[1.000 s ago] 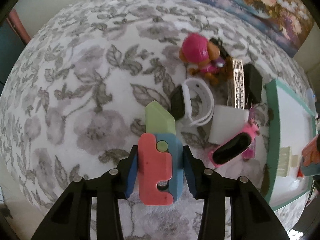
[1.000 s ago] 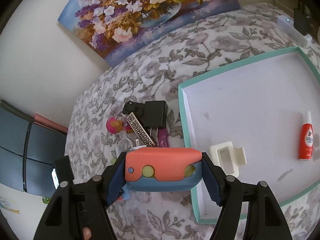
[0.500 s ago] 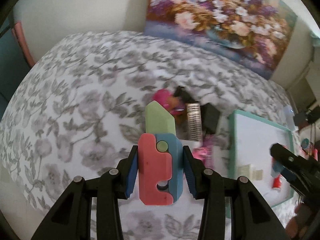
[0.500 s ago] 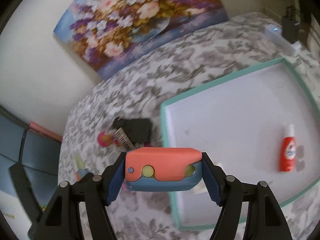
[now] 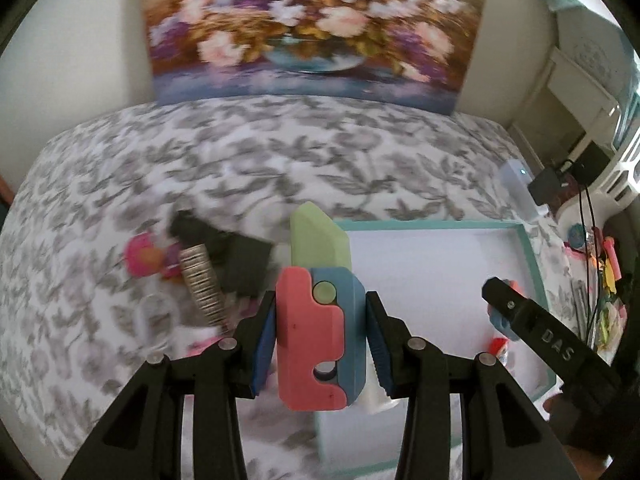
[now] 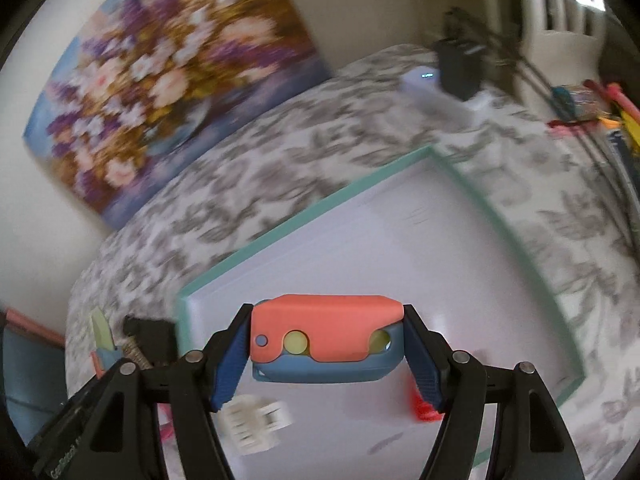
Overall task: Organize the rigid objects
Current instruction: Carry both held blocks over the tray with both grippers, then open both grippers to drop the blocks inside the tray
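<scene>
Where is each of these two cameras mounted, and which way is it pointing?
Left wrist: rides the left hand-held gripper, looking down at the teal tray; its fingers clamp a toy knife.
Right wrist: rides the right hand-held gripper, over the same tray, clamping a folded toy knife.
Shared: tray, flower painting.

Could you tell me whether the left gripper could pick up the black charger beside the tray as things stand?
Probably not yet. The left gripper is already shut on a pink-and-blue toy knife, so its jaws are full. The charger itself lies uncovered on the bedspread, left of the tray.
</scene>
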Demonstrator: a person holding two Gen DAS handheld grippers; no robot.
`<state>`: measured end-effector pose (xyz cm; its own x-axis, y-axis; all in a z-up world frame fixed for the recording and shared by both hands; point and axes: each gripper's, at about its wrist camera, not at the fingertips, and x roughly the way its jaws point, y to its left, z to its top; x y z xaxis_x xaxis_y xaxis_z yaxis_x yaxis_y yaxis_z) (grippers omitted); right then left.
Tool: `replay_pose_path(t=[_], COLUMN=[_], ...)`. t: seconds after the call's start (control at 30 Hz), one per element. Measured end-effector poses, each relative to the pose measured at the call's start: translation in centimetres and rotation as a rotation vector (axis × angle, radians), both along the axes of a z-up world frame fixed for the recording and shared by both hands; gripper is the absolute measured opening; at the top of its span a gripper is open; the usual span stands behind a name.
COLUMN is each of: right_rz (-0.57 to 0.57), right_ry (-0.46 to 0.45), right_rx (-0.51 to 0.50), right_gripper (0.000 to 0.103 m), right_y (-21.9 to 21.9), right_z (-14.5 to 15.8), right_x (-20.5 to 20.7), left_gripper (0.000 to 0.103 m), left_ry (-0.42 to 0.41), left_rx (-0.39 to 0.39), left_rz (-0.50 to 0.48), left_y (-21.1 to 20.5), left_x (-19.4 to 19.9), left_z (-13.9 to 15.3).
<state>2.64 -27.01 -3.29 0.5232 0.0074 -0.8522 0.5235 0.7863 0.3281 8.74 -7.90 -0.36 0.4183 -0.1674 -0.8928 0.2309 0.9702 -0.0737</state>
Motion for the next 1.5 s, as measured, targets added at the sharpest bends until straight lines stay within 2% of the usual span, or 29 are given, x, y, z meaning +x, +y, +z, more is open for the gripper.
replay_pose_path(t=[0.17, 0.37, 0.6, 1.23, 1.43, 1.5], right_rz=[-0.084, -0.122, -0.093, -0.021, -0.006, 0.0], right_ry=[0.03, 0.045, 0.075, 0.134, 0.142, 0.148], right_rx=[-0.037, -0.078, -0.107, -0.128, -0.151, -0.161], right_gripper=[0.074, 0.073, 0.074, 0.074, 0.074, 0.074], right_y=[-3.1, -4.6, -4.3, -3.2, -2.9, -2.8], right_z=[-0.9, -1.5, -2.2, -3.7, -3.6, -3.6], right_x=[-0.7, -0.8, -0.4, 0.1, 0.3, 0.4], left_gripper=[0.044, 0.044, 0.044, 0.044, 0.057, 0.058], left_ry=[0.025, 0.031, 0.057, 0.136, 0.131, 0.131], left_rx=[-0.005, -0.012, 0.014, 0.058, 0.064, 0.068], left_rz=[-0.038, -0.06, -0.057, -0.015, -0.003, 0.002], left_y=[-3.1, -5.4, -6.0, -4.9, -4.7, -4.6], left_x=[1.0, 2.1, 2.5, 2.4, 2.4, 2.5], left_z=[-1.8, -3.2, -4.9, -6.5, -6.2, -6.1])
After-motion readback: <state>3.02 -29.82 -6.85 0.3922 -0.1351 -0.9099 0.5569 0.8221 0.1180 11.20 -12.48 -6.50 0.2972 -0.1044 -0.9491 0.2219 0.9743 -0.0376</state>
